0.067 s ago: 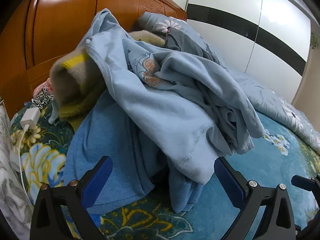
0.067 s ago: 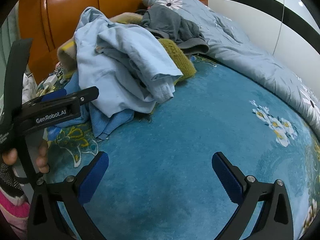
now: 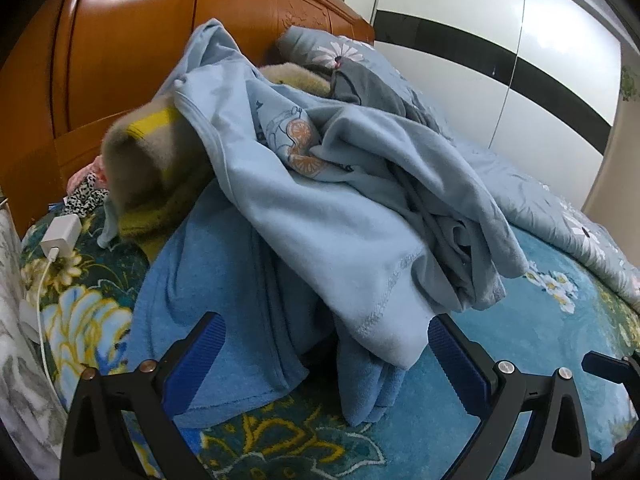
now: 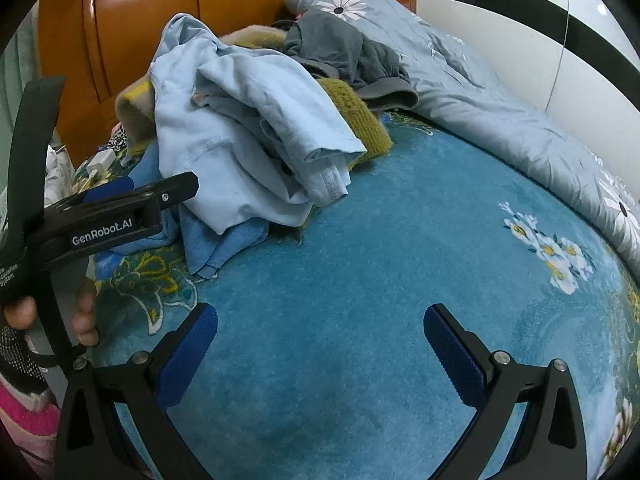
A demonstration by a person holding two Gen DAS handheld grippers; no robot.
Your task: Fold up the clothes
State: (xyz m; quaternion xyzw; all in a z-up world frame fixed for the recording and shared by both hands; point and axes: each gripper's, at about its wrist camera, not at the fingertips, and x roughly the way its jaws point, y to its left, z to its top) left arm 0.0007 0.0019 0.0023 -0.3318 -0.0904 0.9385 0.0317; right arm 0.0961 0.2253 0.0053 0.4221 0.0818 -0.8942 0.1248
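**Heap of clothes at the head of the bed, both grippers spread wide**

From the left wrist camera, the left gripper (image 3: 322, 344) hangs low over the near edge of a crumpled pile of pale blue clothes (image 3: 320, 216), its jaws released and gaping, with a hanging hem of the pale blue sweatshirt and a fold of a deeper blue fleece garment (image 3: 224, 292) lying between the blue pads. A fuzzy beige and yellow knit (image 3: 148, 160) pokes out at the pile's left, under the sweatshirt. A white charger plug with its cable (image 3: 60, 234) lies on the teal floral bedspread (image 3: 540, 340) just left of the heap. Behind stands the glossy orange-brown wooden headboard (image 3: 120, 60).

From the right wrist camera, the right gripper (image 4: 320, 340) sits over bare bedspread, jaws released, nothing in them, well apart from the pile. The left gripper's black body reaches in from the left toward the heap's base. A dark grey garment (image 4: 340, 48) and an olive knitted piece (image 4: 360, 120) crowd the far side, against a grey-blue daisy-print quilt (image 4: 500, 120).
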